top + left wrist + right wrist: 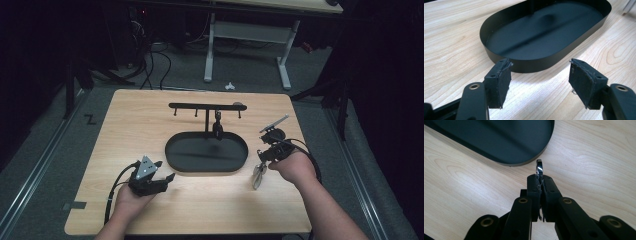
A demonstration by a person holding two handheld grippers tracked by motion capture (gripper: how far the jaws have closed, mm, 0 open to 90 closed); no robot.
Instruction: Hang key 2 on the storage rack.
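Note:
A black oval tray point(200, 155) lies mid-table, and a black T-shaped rack with small hooks point(207, 106) rises from its back. A dark little item point(218, 128) hangs on one hook. My right gripper point(260, 161) is just off the tray's right end, shut on a small shiny metal piece point(258, 176) that dangles above the wood. In the right gripper view the pads point(541, 181) pinch its bright edge point(539, 168). My left gripper point(167, 170) rests at the tray's front left. Its jaws point(540, 80) are open and empty, facing the tray wall point(534, 65).
The wooden table point(150, 120) ends close in front of both hands. Beyond its far edge stand a white desk frame point(247, 37), cables on the grey floor point(155, 65) and dark stands on each side.

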